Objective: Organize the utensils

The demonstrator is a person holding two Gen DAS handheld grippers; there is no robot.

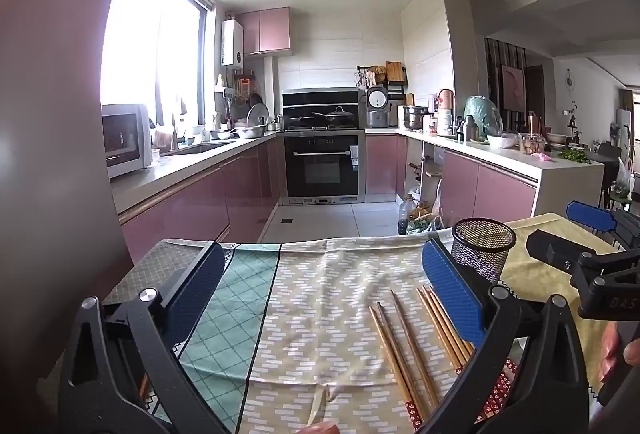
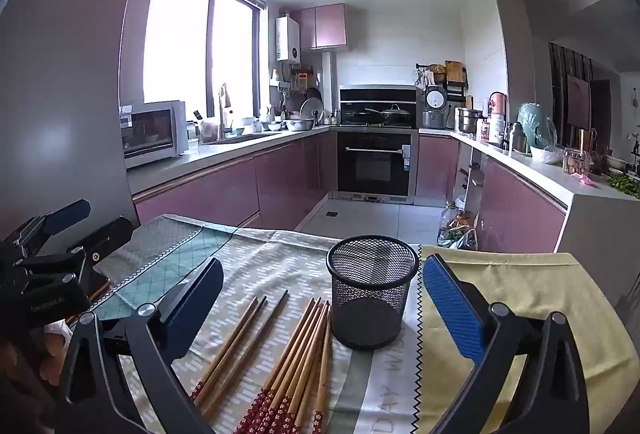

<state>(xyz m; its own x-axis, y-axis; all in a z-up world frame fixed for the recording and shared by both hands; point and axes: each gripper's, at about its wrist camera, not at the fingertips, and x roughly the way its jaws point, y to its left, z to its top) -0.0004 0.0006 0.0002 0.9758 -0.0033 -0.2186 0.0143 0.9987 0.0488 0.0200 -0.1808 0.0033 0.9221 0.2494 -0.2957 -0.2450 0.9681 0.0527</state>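
- The left gripper (image 1: 320, 294) is hovering over the tablecloth (image 1: 320, 314) with its jaws spread wide, and nothing is lying between the pads.
- The right gripper (image 2: 324, 298) is likewise standing fully released and gripping nothing.
- The chopsticks (image 2: 296, 362) are lying flat on the cloth in two loose groups, fanning toward 12 o'clock in the right wrist view, with their red patterned ends nearest the camera.
- The mesh holder (image 2: 372, 298) is standing upright just beside the chopsticks, at their 2 o'clock, and is showing an empty interior.
- In the left wrist view, the chopsticks (image 1: 416, 346) are sitting at 4 o'clock and the holder (image 1: 482, 250) at 2 o'clock.
- Progress: no chopstick is resting in the holder, so the whole sorting job appears to be remaining.
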